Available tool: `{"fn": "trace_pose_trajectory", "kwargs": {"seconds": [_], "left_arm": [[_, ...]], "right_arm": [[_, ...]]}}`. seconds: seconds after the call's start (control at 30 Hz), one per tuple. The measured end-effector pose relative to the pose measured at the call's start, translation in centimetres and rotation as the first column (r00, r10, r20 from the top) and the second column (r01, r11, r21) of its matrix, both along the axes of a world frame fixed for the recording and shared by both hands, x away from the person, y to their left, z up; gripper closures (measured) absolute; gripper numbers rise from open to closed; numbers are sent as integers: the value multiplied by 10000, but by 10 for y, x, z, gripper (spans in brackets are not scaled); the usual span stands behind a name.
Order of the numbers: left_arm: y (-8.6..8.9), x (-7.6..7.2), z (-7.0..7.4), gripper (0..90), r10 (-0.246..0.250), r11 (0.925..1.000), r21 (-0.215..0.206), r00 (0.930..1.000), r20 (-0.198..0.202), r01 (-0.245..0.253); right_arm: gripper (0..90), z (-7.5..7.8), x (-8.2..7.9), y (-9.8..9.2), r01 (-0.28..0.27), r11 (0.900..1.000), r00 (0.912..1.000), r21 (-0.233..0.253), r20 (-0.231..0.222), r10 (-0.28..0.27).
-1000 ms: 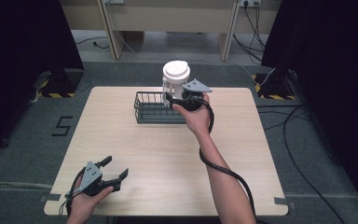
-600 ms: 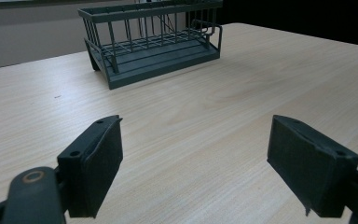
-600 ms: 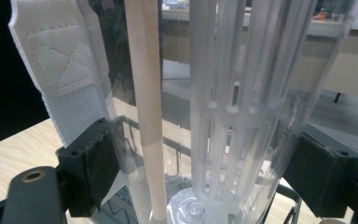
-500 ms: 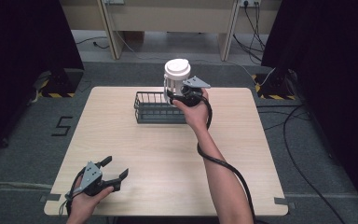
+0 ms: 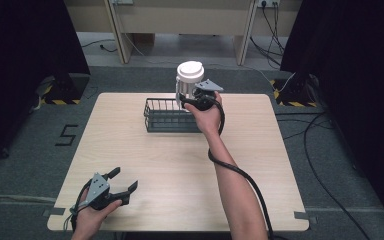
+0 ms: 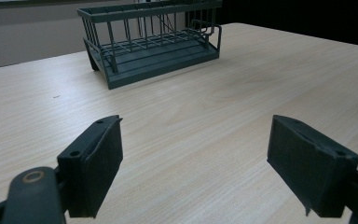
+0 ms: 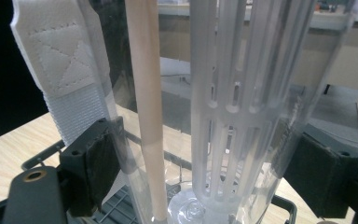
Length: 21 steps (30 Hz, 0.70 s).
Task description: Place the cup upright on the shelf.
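Bottle (image 5: 189, 80) first: your right gripper (image 5: 190, 96) has its jaws pressed against both sides of the clear bottle (image 7: 223, 107), gripping it low on its body. In the right gripper view you can see a slotted inner tube (image 7: 242, 93), a pale straw (image 7: 145, 102) and a white fabric strap (image 7: 60, 60) on the bottle's side. From the high view, the bottle stands upright with its white lid (image 5: 190, 70) on top, held at the far right end of the dark wire basket (image 5: 166, 116); whether its base is touching the basket floor you cannot tell from these pictures. Your right forearm (image 5: 230, 175) reaches across the wooden table (image 5: 180, 165), with the black cable (image 5: 240, 172) wrapped around it.

Your left gripper (image 5: 120, 182) sits at the near left corner of the table, well apart from the basket. Its jaws stand wide apart with nothing between them, and the left gripper view looks across bare tabletop (image 6: 242, 93) towards the basket (image 6: 154, 42).

Beyond the table lies grey floor (image 5: 30, 145), marked with a "5" (image 5: 66, 135) to the left.
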<state>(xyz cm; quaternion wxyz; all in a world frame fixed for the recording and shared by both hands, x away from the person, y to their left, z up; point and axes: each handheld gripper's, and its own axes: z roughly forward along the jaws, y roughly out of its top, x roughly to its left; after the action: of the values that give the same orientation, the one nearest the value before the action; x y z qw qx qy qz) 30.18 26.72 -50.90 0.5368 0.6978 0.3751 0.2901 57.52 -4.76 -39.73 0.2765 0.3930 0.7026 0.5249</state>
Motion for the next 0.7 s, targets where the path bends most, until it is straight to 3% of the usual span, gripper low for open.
{"fn": "trace_pose_trajectory", "kwargs": {"seconds": [0.7], "left_arm": [[0,0,0,175,-31,10000,34,10000,9,31]], "right_arm": [[184,-25,10,6,270,9992,9986,-287,-449,-283]]}}
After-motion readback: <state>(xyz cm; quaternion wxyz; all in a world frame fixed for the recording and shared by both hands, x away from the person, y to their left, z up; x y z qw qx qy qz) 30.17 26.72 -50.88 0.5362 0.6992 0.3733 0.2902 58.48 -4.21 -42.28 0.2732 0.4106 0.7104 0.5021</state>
